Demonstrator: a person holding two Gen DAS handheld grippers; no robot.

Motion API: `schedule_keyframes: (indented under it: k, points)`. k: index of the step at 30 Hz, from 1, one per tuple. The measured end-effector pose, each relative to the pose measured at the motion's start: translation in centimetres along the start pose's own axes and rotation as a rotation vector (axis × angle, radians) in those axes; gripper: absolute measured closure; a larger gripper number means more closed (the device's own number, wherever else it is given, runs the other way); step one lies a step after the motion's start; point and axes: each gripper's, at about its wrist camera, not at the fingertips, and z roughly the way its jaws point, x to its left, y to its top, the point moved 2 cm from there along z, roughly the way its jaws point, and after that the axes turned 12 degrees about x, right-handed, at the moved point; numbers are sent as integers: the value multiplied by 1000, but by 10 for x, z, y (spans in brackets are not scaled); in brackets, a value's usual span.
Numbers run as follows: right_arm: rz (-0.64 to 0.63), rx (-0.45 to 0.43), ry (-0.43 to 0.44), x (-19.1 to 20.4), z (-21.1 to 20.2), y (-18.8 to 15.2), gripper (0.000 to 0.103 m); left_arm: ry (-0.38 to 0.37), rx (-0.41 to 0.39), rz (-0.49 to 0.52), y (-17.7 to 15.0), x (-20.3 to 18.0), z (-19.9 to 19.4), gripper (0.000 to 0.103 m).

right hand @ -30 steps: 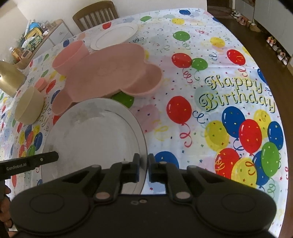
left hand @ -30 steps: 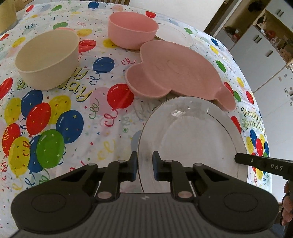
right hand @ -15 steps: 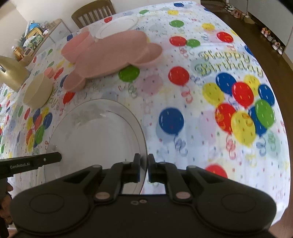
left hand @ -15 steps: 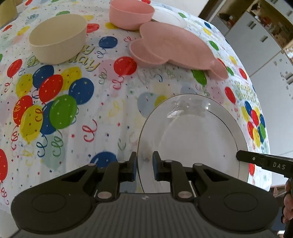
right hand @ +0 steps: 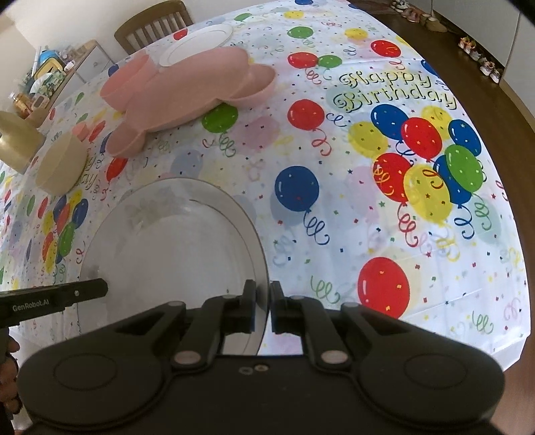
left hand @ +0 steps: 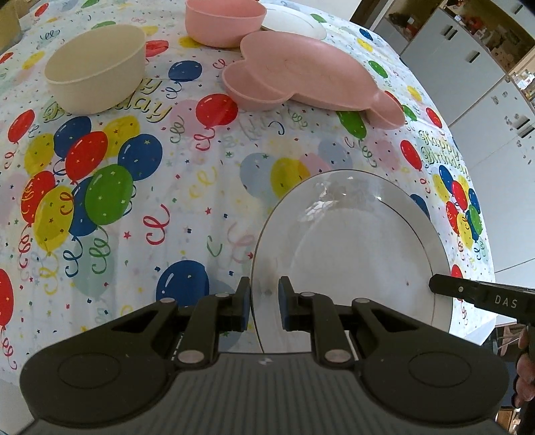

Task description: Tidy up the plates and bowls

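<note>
Both grippers hold one large white plate (left hand: 354, 254) above the balloon tablecloth, each on an opposite rim. My left gripper (left hand: 264, 302) is shut on its left rim. My right gripper (right hand: 262, 309) is shut on its right rim; the plate also shows in the right wrist view (right hand: 174, 254). Further back on the table stand a pink mouse-shaped plate (left hand: 301, 73), a pink bowl (left hand: 224, 20), a cream bowl (left hand: 95, 67) and a small white plate (left hand: 294, 26).
The table (right hand: 334, 167) is covered by a balloon "Happy Birthday" cloth. A wooden chair (right hand: 153, 26) stands at the far side. A gold object (right hand: 16, 140) sits at the left edge. White cabinets (left hand: 485, 83) stand to the right.
The held plate has moved back toward the near edge of the table with both grippers, away from the pink mouse plate it was close to. Both grips are unchanged.
</note>
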Motion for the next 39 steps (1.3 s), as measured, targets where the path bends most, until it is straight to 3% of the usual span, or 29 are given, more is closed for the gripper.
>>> schedule_keyframes:
  k: [16, 26, 34, 39]
  points:
    - [-14, -74, -55, 7, -26, -10, 75, 44, -82, 44, -3, -7, -27, 86]
    - [-81, -172, -77, 49, -52, -26, 64, 3, -178, 140, -13, -15, -65, 86]
    - [-109, -265, -79, 93, -76, -46, 44, -28, -281, 203, -27, -6, -106, 86]
    - [-114, -319, -76, 119, -89, -54, 39, -28, -338, 234, -33, 4, -131, 73]
